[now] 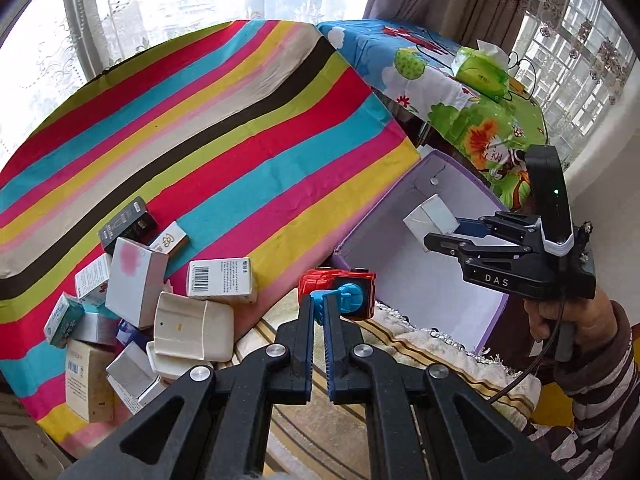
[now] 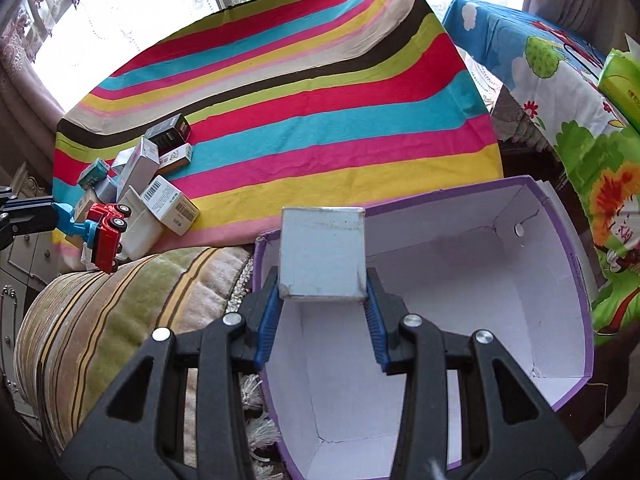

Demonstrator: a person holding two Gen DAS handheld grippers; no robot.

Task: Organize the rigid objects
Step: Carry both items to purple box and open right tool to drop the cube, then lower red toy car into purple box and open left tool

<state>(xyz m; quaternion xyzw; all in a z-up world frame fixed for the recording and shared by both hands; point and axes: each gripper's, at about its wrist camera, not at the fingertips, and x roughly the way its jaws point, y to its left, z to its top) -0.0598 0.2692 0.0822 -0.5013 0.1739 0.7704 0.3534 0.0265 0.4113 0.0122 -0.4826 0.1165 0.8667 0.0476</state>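
From the left wrist camera, the left gripper [image 1: 319,304] has its jaws pinched nearly together on the blue part of a red toy truck [image 1: 340,292], which juts out just past the fingertips. To the left of the jaws lies a pile of small boxes [image 1: 160,304] on a striped cloth [image 1: 240,140], with a barcode box [image 1: 222,282] nearest the fingers. Beyond and to the right of the jaws stands a purple-rimmed box [image 1: 436,280], open and white inside. Farther right, the right gripper [image 1: 440,230] hangs over that box with a white carton [image 1: 430,216] between its fingers, a hand [image 1: 560,316] in a striped sleeve holding its grip. A green tissue pack [image 1: 482,72] sits well behind on a cartoon-print cloth [image 1: 420,80].

From the right wrist camera, the right gripper [image 2: 322,280] has its jaws partly spread and clamped on either side of the white carton [image 2: 322,252], which fills the gap between the blue pads [image 2: 270,312]. Directly under and ahead of the jaws opens the purple-rimmed box [image 2: 580,264]. Far left of the jaws, the left gripper [image 2: 60,214] holds the red toy truck [image 2: 106,236] by its blue part, tilted, in front of the pile of small boxes [image 2: 152,176]. A striped cushion [image 2: 132,312] lies below left of the jaws.
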